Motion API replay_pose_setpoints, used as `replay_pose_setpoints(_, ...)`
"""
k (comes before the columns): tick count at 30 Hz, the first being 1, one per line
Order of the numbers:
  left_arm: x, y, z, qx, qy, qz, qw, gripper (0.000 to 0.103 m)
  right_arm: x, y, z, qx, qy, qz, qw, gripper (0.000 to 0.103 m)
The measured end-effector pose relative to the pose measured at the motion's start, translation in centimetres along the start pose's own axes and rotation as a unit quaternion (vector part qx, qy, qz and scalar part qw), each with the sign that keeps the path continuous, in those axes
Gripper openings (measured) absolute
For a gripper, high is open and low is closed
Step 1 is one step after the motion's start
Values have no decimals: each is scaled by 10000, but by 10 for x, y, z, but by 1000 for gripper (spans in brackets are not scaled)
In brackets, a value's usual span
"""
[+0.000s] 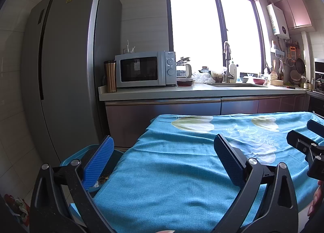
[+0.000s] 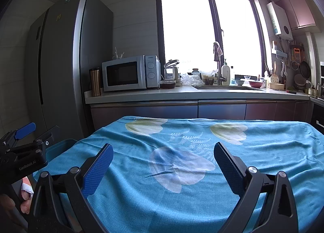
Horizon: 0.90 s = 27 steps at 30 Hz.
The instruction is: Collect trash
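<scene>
While both grippers, left gripper (image 1: pixel 164 156), right gripper (image 2: pixel 163 161), gape over tablecloth (image 2: pixel 263 162), only left view shows bin (image 1: pixel 81 155) contents, perhaps trash.

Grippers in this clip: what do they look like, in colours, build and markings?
Both match. The left gripper and right gripper have black, speckled, A-shaped frames with triangular cutouts and round silver pivot bolts. Each finger carries a flat blue pad with fine dotted texture. The right wrist view shows white "GenRobot AI" lettering on the left gripper's black body. No cables or sleeves show.
</scene>
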<state>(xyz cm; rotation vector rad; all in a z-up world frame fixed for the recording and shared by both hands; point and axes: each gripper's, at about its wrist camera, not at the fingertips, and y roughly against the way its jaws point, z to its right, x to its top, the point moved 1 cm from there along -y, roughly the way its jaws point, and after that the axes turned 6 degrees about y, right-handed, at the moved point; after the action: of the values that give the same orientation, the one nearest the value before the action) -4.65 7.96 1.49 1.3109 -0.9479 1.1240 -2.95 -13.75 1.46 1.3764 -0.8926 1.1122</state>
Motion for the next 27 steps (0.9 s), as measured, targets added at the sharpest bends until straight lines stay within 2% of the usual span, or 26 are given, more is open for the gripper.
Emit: replay_pose_setpoints(27, -1, -3, 0, 32, 9, -37, 10000, 97, -2, -4, 5, 11, -74, -36, 10000, 96)
